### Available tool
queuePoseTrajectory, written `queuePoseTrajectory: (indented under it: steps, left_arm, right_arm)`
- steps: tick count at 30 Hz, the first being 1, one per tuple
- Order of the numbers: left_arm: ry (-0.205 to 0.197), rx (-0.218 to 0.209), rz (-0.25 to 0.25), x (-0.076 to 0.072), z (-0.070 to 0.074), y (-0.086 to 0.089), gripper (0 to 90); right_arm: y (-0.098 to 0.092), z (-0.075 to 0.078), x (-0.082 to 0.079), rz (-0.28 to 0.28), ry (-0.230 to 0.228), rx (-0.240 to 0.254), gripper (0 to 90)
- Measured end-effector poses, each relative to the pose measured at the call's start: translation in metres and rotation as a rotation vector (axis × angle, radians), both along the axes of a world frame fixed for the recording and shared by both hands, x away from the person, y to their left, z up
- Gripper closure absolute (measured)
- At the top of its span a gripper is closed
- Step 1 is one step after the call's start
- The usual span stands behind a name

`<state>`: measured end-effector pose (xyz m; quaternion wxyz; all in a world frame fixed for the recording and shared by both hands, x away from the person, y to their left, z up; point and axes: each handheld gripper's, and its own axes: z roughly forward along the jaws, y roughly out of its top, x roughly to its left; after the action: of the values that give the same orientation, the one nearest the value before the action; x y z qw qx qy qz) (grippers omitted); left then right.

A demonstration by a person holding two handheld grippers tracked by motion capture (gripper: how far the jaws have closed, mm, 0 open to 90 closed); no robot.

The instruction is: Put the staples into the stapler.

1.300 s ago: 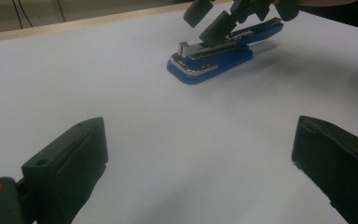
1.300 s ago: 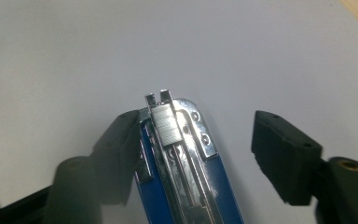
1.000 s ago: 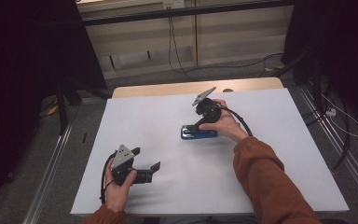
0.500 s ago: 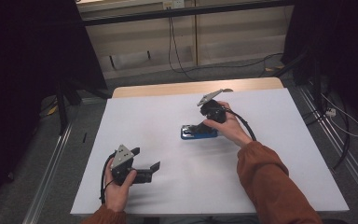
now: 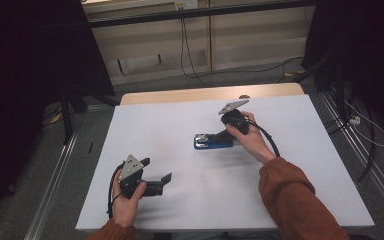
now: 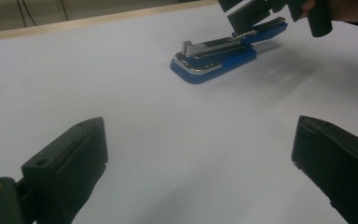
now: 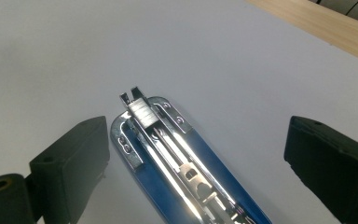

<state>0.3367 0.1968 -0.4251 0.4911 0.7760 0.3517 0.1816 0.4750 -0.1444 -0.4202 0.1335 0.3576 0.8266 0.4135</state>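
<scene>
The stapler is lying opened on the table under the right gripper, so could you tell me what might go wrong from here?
The stapler lies loose between the right gripper's open jaws, so closing off-centre might push it sideways. Its exposed metal channel looks slick and could slip. The left gripper is open and far off, so nothing steadies it.

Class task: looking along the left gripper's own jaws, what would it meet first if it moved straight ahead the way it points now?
Probably the blue stapler, ahead across bare white table; the left gripper is open, and depth is hard to judge.

The stapler [image 7: 186,172] has a glossy blue plastic body with bright, polished metal rails and plates inside. It lies on a smooth matt white worktop [image 5: 180,125] with a pale wood edge, and both claws' jaws look like matt black plastic.
</scene>
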Motion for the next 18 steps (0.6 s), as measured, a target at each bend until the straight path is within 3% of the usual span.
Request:
queuePoseTrajectory:
  steps: [6,11,13,18]
  left_arm:
    - [0.015,-0.009,-0.002,0.001,-0.002,0.002,3.5]
    - [0.007,-0.016,0.0,0.001,-0.001,0.003,3.5]
    - [0.006,-0.009,-0.001,0.001,-0.001,0.003,3.5]
    - [0.008,-0.008,0.007,0.001,-0.001,0.002,3.5]
  right_arm:
    - [-0.007,0.001,-0.008,-0.081,-0.019,0.029,6.2]
    - [-0.014,0.002,-0.018,-0.086,-0.061,0.031,4.3]
    - [-0.015,0.001,-0.023,-0.113,-0.085,0.019,2.9]
    - [-0.022,0.002,-0.034,-0.153,-0.115,0.042,2.9]
